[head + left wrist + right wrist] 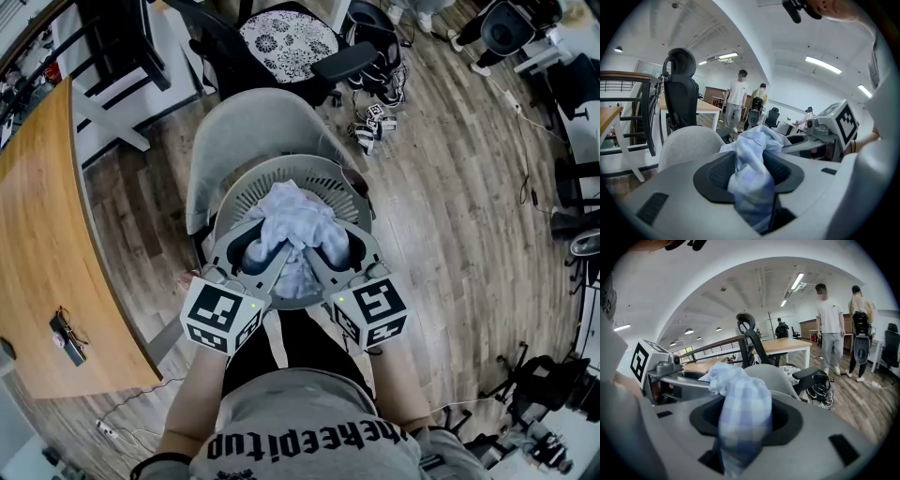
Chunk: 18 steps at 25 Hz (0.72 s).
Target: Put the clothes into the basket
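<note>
While both hands work over the seat, head view first: left gripper (274,255) and right gripper (317,253) meet nose to nose on one bundle, a pale checked cloth (296,217). The bundle sits above the round grey basket (246,187), which stands on a grey chair (253,122). Cloth is over the opening and at about rim level; whether its underside touches the bottom I cannot tell.

Left gripper view: the cloth runs down through the gap between my jaws, bunched and standing up out of it. Jaws are clamped on the cloth, set fairly wide by its bulk. The right gripper shows at the right edge, close by.

Right gripper view: same picture mirrored. Checked fabric is pinched between the jaws, with a fold hanging below them.

Step in hand, as I judge it: placing. The carry looks done and the release is not.

Next move calls for both grips to let go together, so that neither side drags the fabric over the rim. Then I back both grippers up and away without snagging a fold.
</note>
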Available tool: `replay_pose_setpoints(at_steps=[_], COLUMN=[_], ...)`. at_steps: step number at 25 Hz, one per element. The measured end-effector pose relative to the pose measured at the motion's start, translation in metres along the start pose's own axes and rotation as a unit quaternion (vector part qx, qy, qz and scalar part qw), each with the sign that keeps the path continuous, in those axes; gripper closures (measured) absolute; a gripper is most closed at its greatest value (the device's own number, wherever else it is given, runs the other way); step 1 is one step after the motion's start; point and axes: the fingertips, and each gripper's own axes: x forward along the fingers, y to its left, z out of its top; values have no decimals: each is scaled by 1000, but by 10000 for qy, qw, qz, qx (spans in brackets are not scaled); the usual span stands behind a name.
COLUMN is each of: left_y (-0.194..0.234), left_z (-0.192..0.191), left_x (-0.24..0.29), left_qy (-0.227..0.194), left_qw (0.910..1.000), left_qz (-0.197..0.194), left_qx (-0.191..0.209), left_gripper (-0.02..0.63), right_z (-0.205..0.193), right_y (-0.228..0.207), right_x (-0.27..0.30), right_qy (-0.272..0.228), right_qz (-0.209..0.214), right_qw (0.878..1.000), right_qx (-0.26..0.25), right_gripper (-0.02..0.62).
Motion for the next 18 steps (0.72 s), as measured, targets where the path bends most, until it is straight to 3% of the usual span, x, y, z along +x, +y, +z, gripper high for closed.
replay_pose_setpoints(at_steps=[7,18], left_y=[5,9], left_z=[0,4], left_x=[-1,-7], left_qy=[59,-43], left_qw=[9998,9997], left_qz=[137,209], left_qx=[122,126], left_gripper=[385,382], right_z=[-1,-1], right_y=[-5,-11], right_x=[0,-4], right_qy=[41,59], right_qz=[-85,-257], right_qw=[10000,9996], right_qx=[20,34], right_gripper=[382,371])
